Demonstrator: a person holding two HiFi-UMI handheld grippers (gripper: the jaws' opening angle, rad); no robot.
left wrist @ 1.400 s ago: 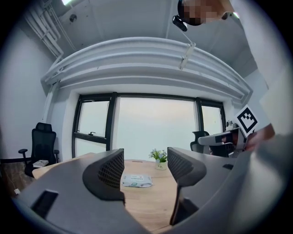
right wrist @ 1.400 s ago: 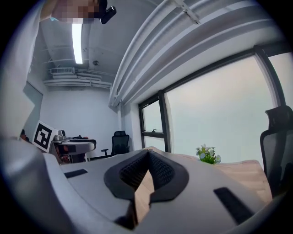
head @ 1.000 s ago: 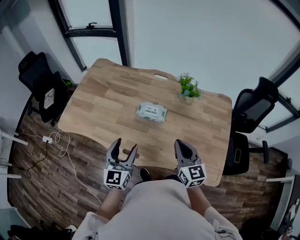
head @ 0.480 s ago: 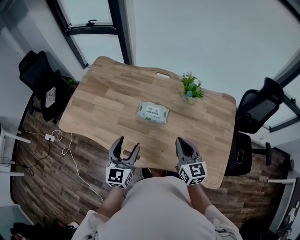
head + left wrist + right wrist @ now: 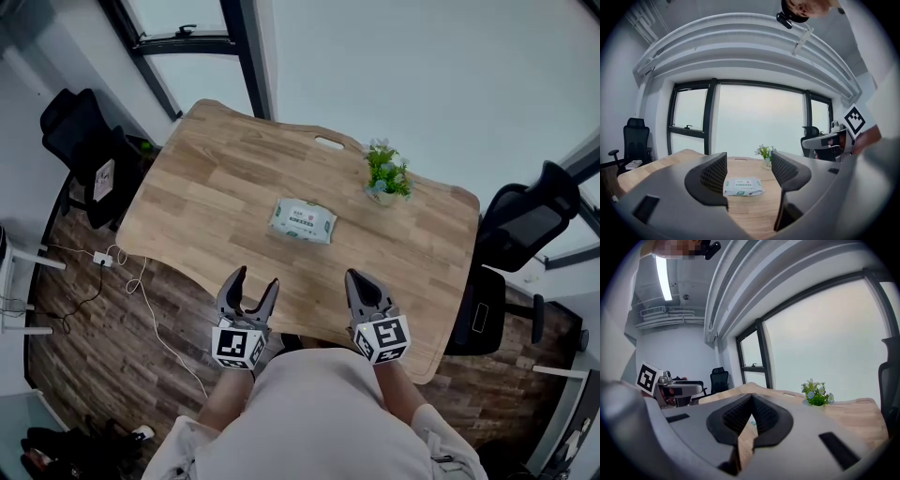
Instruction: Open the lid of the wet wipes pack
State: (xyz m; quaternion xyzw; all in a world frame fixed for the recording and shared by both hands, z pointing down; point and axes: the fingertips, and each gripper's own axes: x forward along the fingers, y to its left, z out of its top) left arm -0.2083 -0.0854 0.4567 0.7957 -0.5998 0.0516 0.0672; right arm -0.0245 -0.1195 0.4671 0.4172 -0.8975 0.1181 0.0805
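Left gripper view: wet wipes pack [image 5: 743,186] beyond wide-apart left gripper [image 5: 749,165]; right gripper [image 5: 751,404] pressed together, empty.

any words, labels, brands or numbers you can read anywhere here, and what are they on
No text here can be read.
On the wet wipes pack: green print, too small to read.
On the left gripper and right gripper: black-and-white square marker patterns on their cubes, no letters.
On the white item on the black chair: dark marks, too blurred to read.
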